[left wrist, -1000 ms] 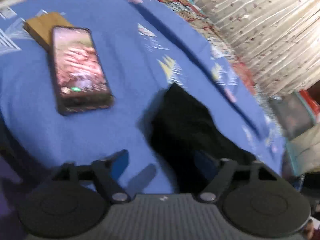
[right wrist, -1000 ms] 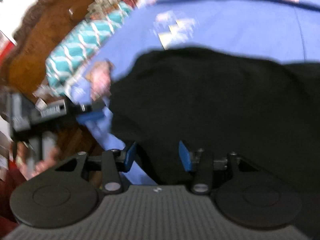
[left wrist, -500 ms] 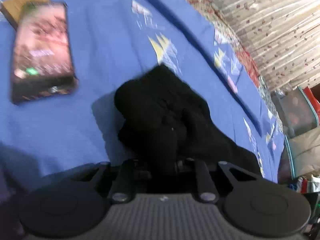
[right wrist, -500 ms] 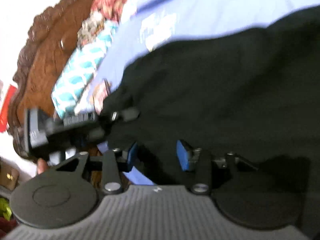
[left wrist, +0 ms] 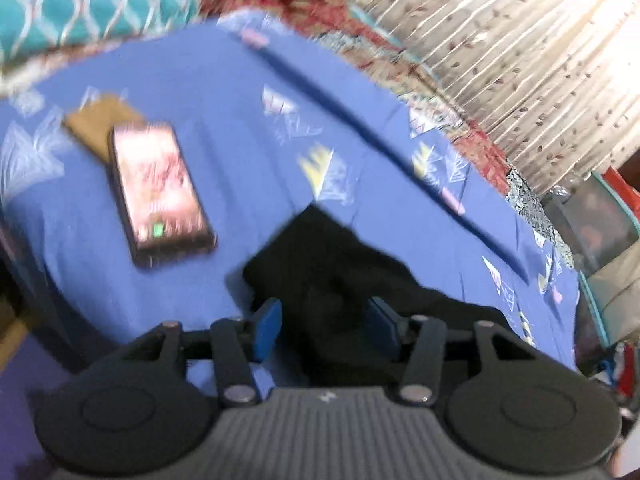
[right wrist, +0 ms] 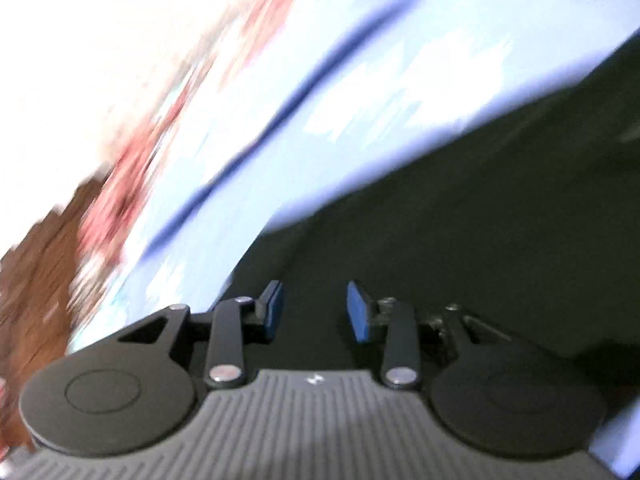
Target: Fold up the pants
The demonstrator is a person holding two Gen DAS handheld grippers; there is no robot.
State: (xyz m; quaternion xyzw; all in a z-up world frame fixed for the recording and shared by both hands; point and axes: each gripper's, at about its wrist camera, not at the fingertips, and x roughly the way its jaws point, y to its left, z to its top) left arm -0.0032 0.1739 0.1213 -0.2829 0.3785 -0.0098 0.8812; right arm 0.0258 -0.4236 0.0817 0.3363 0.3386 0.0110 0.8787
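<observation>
Black pants [left wrist: 340,256] lie bunched on the blue bedsheet [left wrist: 224,92]. My left gripper [left wrist: 325,326] hovers over their near end. Its jaws are opening, and a ridge of the black cloth runs between the blue pads [left wrist: 268,328] without being pressed. In the right wrist view the picture is smeared by motion. There the pants [right wrist: 480,208] fill the lower right as a broad dark sheet. My right gripper [right wrist: 314,312] stands just above them, its jaws closing but still apart. I cannot tell whether cloth is between its pads [right wrist: 358,314].
A phone [left wrist: 160,192] with a lit screen lies on the sheet left of the pants, partly on a brown flat thing [left wrist: 96,128]. A teal patterned pillow [left wrist: 80,4] sits at the far left and a pale curtain [left wrist: 520,60] at the right. A brown wooden headboard [right wrist: 32,272] blurs past.
My left gripper pinched a bunch of the pants, then let go, reopened and rose. My right gripper swung sideways along the pants and rolled; the left gripper has left its view.
</observation>
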